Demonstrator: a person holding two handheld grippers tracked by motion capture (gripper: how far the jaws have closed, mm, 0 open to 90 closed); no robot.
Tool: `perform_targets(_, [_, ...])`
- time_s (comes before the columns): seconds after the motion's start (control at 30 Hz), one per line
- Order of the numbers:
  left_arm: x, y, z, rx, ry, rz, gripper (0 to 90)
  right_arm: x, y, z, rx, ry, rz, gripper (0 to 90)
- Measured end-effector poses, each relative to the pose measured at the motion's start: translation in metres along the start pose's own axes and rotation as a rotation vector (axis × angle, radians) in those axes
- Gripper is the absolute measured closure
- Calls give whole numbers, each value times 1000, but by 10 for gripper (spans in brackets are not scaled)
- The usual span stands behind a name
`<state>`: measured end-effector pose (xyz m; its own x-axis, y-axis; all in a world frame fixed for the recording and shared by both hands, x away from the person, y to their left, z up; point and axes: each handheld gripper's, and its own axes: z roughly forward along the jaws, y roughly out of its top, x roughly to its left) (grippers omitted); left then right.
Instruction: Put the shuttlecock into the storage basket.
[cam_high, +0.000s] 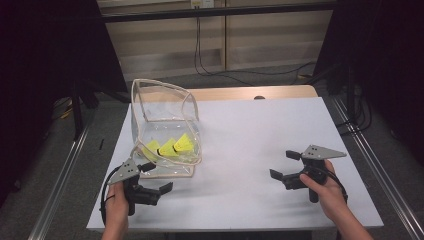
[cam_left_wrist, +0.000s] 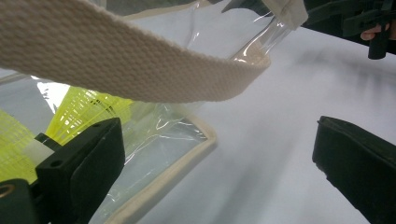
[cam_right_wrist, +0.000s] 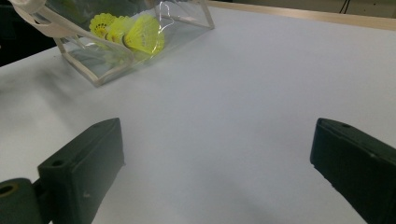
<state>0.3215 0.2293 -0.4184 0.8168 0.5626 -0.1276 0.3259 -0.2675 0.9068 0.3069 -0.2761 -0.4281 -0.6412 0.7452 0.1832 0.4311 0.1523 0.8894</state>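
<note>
Nearest the person, at about seven o'clock on the white table (cam_high: 250, 130), the left gripper (cam_high: 159, 179) rests with its jaws spread wide and nothing between them. At about four o'clock the right gripper (cam_high: 281, 165) sits the same way, jaws parted and bare, well apart from the left one. Just beyond the left gripper, toward ten o'clock, stands the clear bag (cam_high: 165, 115) with cream edging, its base on the table. Inside it, low down, lie the yellow shuttlecocks (cam_high: 172, 146), close together. In the left gripper view the bag's woven strap (cam_left_wrist: 140, 70) arches just above the jaws, not touching them. Farther off, at twelve o'clock, a wooden strip (cam_high: 250, 93) borders the table.
</note>
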Motion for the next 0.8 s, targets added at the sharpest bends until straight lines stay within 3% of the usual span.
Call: perform_targets(0.8, [0,-1,1,3,6,-7,25,-5,-15,-10,13,-20,8,25])
